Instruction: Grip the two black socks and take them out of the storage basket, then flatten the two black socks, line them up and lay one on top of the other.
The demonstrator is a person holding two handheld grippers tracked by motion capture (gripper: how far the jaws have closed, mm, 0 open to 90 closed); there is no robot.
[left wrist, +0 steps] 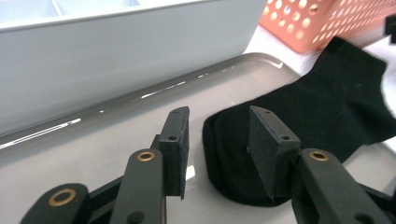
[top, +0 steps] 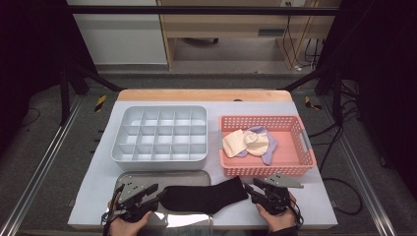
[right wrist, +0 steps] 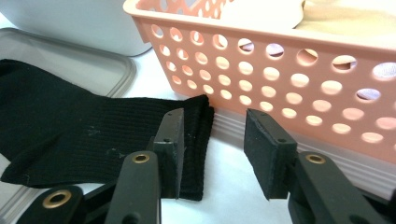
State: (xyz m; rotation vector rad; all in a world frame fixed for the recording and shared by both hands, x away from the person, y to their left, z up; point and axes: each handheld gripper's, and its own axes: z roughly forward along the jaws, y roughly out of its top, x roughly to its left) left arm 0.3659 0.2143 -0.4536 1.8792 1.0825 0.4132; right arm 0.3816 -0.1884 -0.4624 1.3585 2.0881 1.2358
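Observation:
A black sock [top: 204,197] lies flat near the table's front edge, its toe end on a grey tray [top: 162,176] and its cuff on the white table top. My left gripper [top: 156,192] stands open at the toe end. In the left gripper view the sock's [left wrist: 299,116] rounded toe lies under the gap of that gripper [left wrist: 217,135], and neither pad presses on it. My right gripper [top: 250,189] is open at the cuff end. In the right gripper view the cuff [right wrist: 70,135] lies beside the left jaw of this gripper [right wrist: 212,149].
A grey box [top: 160,132] with several compartments stands just behind the tray. To its right a pink perforated basket [top: 265,169] holds cream and lilac socks [top: 246,142], close behind my right gripper. The table's front edge runs right below both hands.

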